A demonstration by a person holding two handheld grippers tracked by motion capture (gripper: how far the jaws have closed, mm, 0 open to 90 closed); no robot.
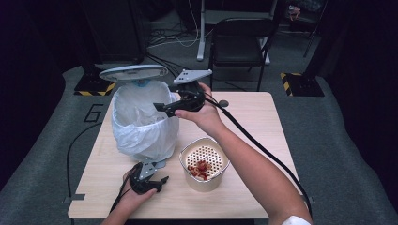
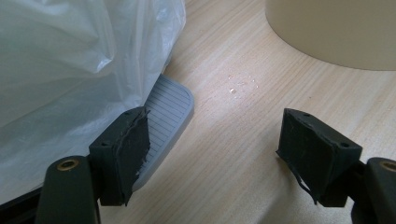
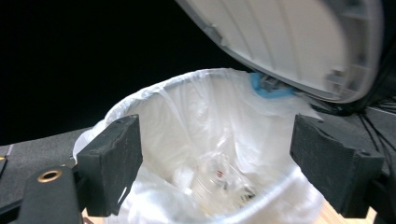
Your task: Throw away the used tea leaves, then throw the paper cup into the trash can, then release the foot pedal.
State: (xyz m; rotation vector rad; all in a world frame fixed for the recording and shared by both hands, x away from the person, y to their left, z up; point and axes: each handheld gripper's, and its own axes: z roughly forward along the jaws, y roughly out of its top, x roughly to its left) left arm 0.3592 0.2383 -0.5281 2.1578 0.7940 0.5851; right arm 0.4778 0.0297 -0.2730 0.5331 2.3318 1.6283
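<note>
I hold my left gripper (image 1: 162,179), jaws spread and empty, down on the grey ribbed foot pedal (image 2: 170,109) of the white bag-lined pedal bin (image 1: 141,123) to prop its lid (image 1: 133,72), while my right gripper (image 1: 162,107), jaws likewise apart and empty, hangs over the bin's mouth.

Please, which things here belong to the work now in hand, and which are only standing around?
Belong to the work:
- lined pedal bin, lid up
- its pedal
- strainer cup holding red scraps
- right gripper, open at the bin
- left gripper, open beside the pedal

Standing around:
- folding chair
</note>
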